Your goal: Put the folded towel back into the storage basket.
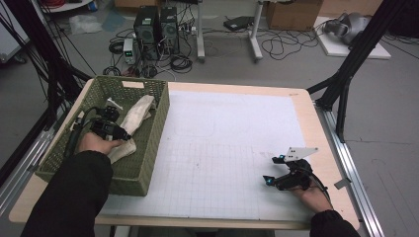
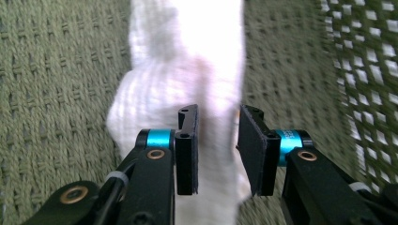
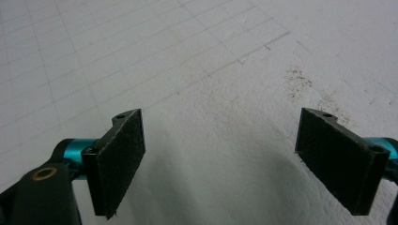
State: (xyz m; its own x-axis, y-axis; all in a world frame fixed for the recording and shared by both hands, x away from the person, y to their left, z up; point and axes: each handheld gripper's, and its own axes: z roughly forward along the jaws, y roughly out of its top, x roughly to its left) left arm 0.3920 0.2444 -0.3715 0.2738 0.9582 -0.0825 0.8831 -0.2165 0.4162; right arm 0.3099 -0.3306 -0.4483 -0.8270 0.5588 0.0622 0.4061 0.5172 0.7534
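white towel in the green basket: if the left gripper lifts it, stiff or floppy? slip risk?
Probably floppy: the towel lies crumpled and folded along the basket floor, so it should drape and trail. Likely light, being thin woven cloth. Slip seems unlikely: its ribbed weave should catch on the left gripper pads, which stand apart around a fold without clearly pressing it.

White grid mat [image 1: 232, 148] over wood tabletop [image 1: 304, 101], w/ PC towers [image 1: 157, 27], cables [image 1: 279, 44], cardboard box [image 1: 294, 14] on floor behind.
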